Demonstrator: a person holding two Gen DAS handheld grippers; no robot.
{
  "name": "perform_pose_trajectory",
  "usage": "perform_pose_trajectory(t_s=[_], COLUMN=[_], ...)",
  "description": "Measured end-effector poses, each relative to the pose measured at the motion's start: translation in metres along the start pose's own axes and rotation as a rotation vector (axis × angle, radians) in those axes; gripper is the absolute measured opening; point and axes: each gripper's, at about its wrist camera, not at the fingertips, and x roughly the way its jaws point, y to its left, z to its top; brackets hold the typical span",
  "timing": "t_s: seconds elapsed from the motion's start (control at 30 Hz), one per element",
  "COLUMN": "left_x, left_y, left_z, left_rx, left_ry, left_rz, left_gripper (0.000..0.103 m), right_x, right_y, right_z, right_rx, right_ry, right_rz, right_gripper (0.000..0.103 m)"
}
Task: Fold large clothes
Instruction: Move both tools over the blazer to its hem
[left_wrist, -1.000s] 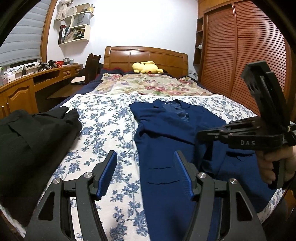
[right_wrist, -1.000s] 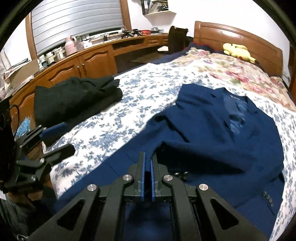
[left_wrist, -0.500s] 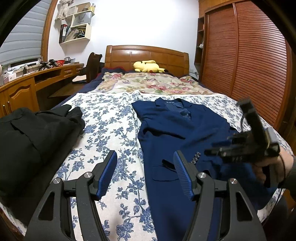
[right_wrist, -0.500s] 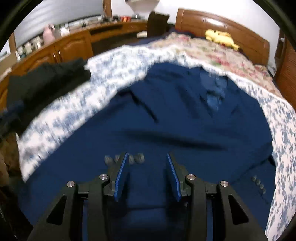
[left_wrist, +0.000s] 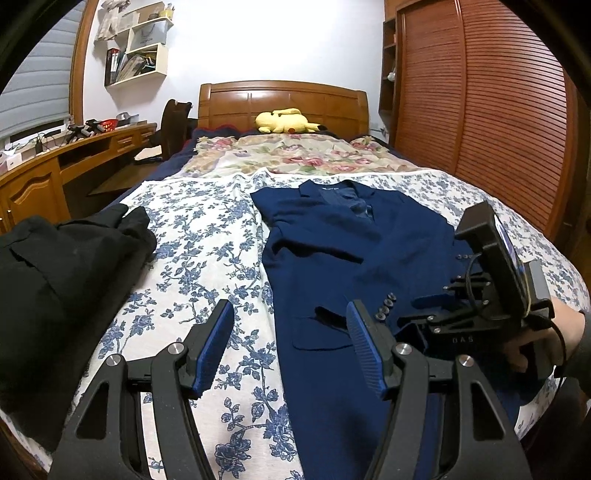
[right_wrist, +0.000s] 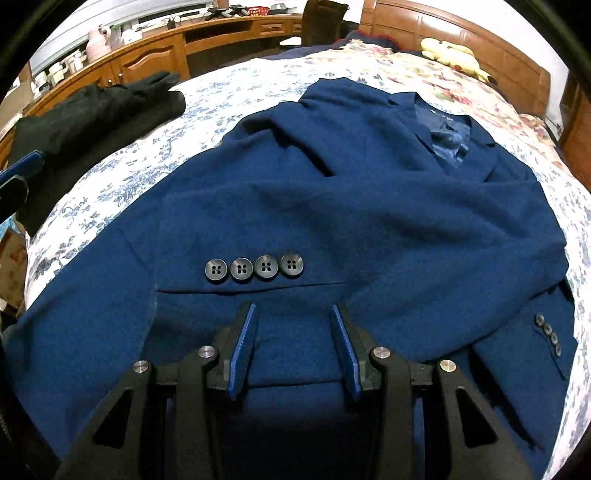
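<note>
Now, with the navy blazer (right_wrist: 369, 206) spread face-up on the bed (left_wrist: 207, 236), the right gripper (right_wrist: 293, 343), fingers just parted and empty over the sleeve cuff (right_wrist: 258, 291), should pinch below the buttons (right_wrist: 255, 266) while the left gripper (left_wrist: 291, 347) waits half-open, holding nothing.

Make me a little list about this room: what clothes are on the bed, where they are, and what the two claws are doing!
bed cover: white sheet with blue flowers
main garment: dark blue wool suit jacket, spread flat, collar toward the headboard
sleeve: folded across the front, four grey cuff buttons showing
other garment: black jacket, lying at the sheet's left edge
toy: yellow plush by the headboard
left claw: open, holding nothing
right claw: open, jaws just opened, above the sleeve
</note>
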Motion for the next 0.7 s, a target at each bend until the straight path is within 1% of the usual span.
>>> perform_pose_trajectory(t_s=[0.03,0.07,0.1,0.2,0.33,0.4,0.57,0.6,0.7], left_x=[0.000,0.001,0.001,0.000,-0.001,-0.002,-0.006,-0.008,-0.015], left_y=[-0.001,-0.001,-0.002,-0.004,-0.010,-0.013,-0.029,-0.032,-0.039], left_z=[-0.001,-0.001,-0.002,-0.003,-0.003,-0.004,-0.005,-0.007,-0.013], left_rx=[0.001,0.003,0.005,0.011,0.018,0.022,0.059,0.064,0.068], left_ry=[0.003,0.005,0.008,0.010,0.015,0.017,0.012,0.013,0.025], left_rz=[0.000,-0.001,-0.003,-0.014,-0.034,-0.047,-0.065,-0.071,-0.074], left_gripper=[0.064,0.064,0.064,0.064,0.064,0.064,0.064,0.064,0.064], right_x=[-0.004,-0.023,-0.030,-0.053,-0.085,-0.097,-0.125,-0.129,-0.141], right_y=[0.000,-0.003,-0.004,-0.006,-0.013,-0.018,-0.040,-0.044,-0.060], right_z=[-0.001,-0.007,-0.010,-0.021,-0.047,-0.062,-0.108,-0.115,-0.138], right_rx=[0.004,0.008,0.012,0.030,0.060,0.073,0.113,0.119,0.152], right_ry=[-0.002,-0.006,-0.013,-0.058,-0.103,-0.111,-0.114,-0.112,-0.111], right_rz=[-0.002,-0.003,-0.005,-0.012,-0.039,-0.071,-0.184,-0.199,-0.234], right_gripper=[0.043,0.043,0.043,0.043,0.043,0.043,0.044,0.045,0.055])
